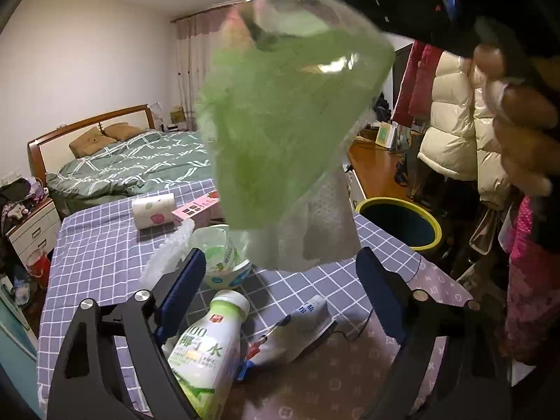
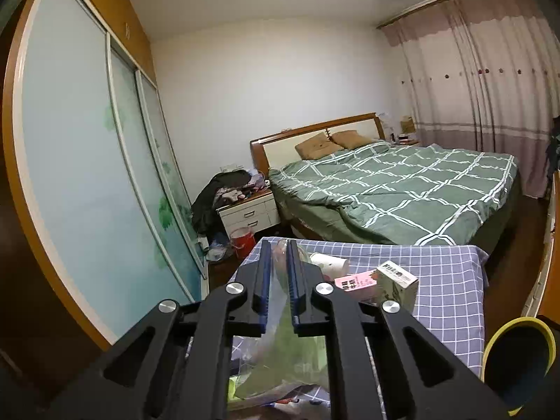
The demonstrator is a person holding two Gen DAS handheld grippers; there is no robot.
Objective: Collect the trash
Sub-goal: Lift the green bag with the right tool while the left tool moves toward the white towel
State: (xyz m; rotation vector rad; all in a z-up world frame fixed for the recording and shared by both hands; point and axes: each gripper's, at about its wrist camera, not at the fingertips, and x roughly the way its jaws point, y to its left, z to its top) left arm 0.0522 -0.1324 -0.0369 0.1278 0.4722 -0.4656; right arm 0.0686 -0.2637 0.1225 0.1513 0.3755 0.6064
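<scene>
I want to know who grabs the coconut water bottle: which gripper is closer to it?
Left. The left gripper stands open right over the bottle. The right gripper is shut on a green bag, up above the table.

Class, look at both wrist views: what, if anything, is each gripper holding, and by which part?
The right gripper pinches the clear green-tinted plastic bag by its upper edge; the bag hangs below. The left gripper is open, holding nothing.

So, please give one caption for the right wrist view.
Right tongs shut on a clear plastic bag above the checked tablecloth.
</scene>
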